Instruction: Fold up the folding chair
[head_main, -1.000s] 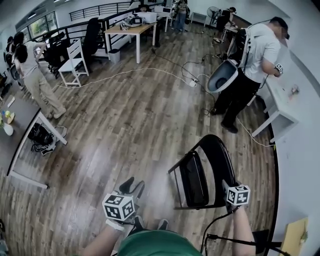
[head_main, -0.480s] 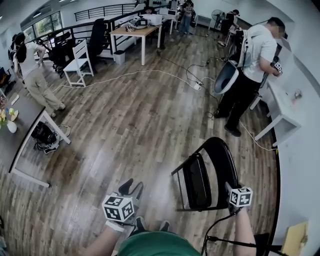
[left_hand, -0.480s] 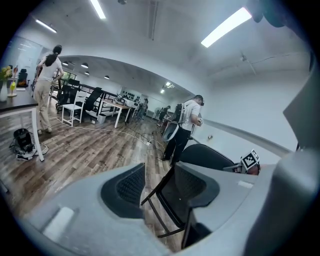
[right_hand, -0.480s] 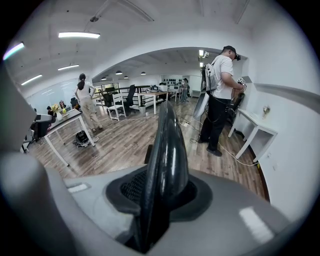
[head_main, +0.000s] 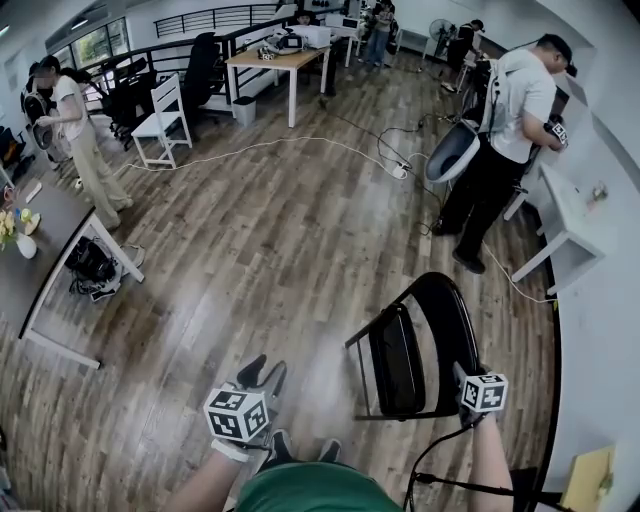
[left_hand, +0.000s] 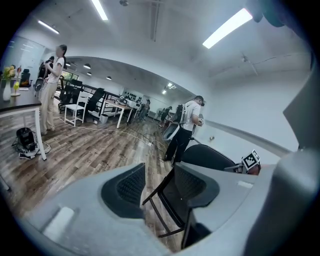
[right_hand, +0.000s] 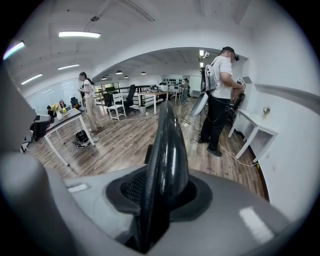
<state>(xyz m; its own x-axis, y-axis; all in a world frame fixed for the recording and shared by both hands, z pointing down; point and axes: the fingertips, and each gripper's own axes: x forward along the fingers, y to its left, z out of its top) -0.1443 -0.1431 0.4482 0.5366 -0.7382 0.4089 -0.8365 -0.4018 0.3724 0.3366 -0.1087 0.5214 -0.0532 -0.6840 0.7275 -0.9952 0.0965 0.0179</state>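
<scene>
Black folding chair (head_main: 405, 350) stands upright on the wood floor (head_main: 260, 240), lower right in head view, just ahead of the person. Long axis vertical. Its backrest (right_hand: 167, 145) sits edge-on to the right gripper (right_hand: 161, 195), w/ the seat (head_main: 392, 360) side facing left twd the left gripper (head_main: 263, 372); the seat looks tipped up steeply, close to the back. Right fingers clamped on the backrest's top edge. Left fingers (left_hand: 127, 187) apart, nothing gripped, well apart from the chair. Dark bag (head_main: 88, 265) on the floor by the desk (head_main: 30, 285) at left; contents not visible.
</scene>
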